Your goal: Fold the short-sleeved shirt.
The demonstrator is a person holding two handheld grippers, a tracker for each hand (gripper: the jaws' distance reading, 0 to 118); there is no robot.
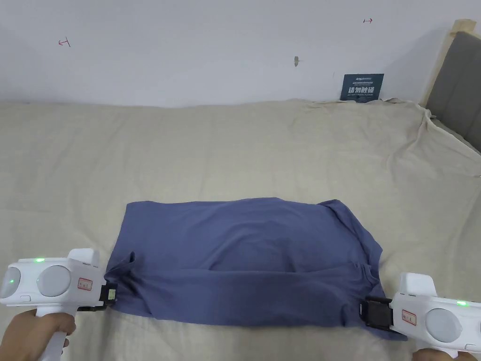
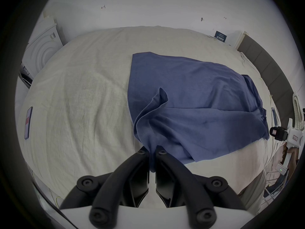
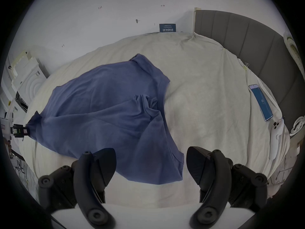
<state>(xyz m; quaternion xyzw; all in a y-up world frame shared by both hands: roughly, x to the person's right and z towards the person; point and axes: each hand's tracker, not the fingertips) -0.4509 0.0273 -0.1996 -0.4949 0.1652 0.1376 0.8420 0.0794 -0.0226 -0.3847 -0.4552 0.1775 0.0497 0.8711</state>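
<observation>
The blue shirt [image 1: 244, 263] lies on the beige bed sheet [image 1: 235, 155] in front of me, its length running left to right. The edge nearest me is doubled over the body in a long band, so I judge one lengthwise fold to be roughly in place, though it sits loose and wrinkled. My left gripper [image 2: 152, 151] is pinched tight on the bunched cloth at the left end of that band, with a small flap standing up just beyond it. My right gripper [image 3: 151, 160] has its jaws spread wide with the shirt's right end lying between them, and it grips nothing that I can see. The far long side looks flat and unfolded. Left to do, by my reckoning: fold that far side in, then bring the ends together into a compact stack and smooth it.
</observation>
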